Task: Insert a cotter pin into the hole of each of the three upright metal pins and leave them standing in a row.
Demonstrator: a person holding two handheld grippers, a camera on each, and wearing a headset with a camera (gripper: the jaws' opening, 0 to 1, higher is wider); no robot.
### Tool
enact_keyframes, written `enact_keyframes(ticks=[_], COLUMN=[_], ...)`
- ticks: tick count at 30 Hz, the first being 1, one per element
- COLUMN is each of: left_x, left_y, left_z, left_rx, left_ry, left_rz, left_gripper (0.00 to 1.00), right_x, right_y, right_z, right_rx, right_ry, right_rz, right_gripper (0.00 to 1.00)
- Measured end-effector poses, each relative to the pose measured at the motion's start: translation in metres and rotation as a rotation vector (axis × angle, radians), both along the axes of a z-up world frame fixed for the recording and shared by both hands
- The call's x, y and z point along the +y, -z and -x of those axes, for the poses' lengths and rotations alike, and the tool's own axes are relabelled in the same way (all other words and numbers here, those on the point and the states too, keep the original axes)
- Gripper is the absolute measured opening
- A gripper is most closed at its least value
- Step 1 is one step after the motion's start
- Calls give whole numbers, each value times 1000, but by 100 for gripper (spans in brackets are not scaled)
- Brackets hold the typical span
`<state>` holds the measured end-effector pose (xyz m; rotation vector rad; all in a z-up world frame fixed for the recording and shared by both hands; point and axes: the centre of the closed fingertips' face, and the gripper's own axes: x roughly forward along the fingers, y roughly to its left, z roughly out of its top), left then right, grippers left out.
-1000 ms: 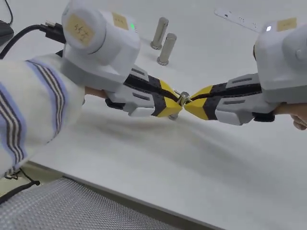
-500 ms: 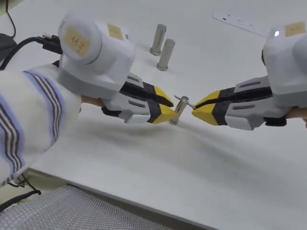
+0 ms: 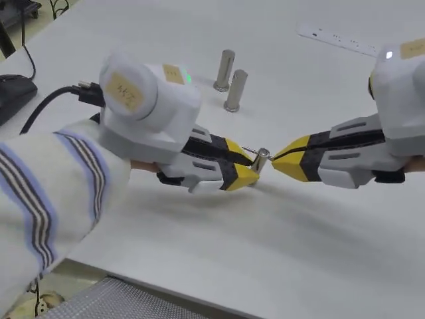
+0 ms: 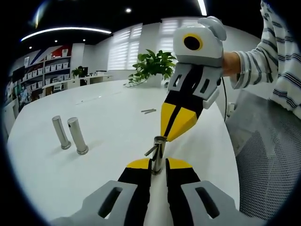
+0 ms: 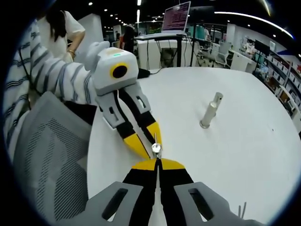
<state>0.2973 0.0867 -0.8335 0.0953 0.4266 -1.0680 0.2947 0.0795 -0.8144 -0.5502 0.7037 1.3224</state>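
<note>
**Right tongs back at the pin head**
The right tongs [image 3: 277, 158], pinched shut, have closed in again on the metal pin [image 3: 260, 159], which the left tongs [image 3: 244, 171] clench upright on the table [image 3: 299, 252]. The cotter pin [image 3: 250, 151] crosses its head, seemingly through the hole, so insertion looks nearly done.

3 smooth, satin-bright metal pins [image 3: 228, 70]; matt white tabletop [image 3: 199, 252].
</note>
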Motion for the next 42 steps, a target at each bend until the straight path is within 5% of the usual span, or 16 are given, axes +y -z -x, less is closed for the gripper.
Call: enact_keyframes(ticks=[15,36,42], left_x=[2,10,12], left_y=[1,4,0], left_z=[3,8,13], left_rx=[4,20,44], left_ry=[-4,-41,-56], left_rz=[-12,-19,16], left_gripper=[12,28,39], right_x=[4,4,5], right_y=[1,2,0], right_z=[2,4,2], right_rx=[6,-6,-7], right_ry=[17,10,23], right_rz=[-19,-34,-60], right_gripper=[4,12,16])
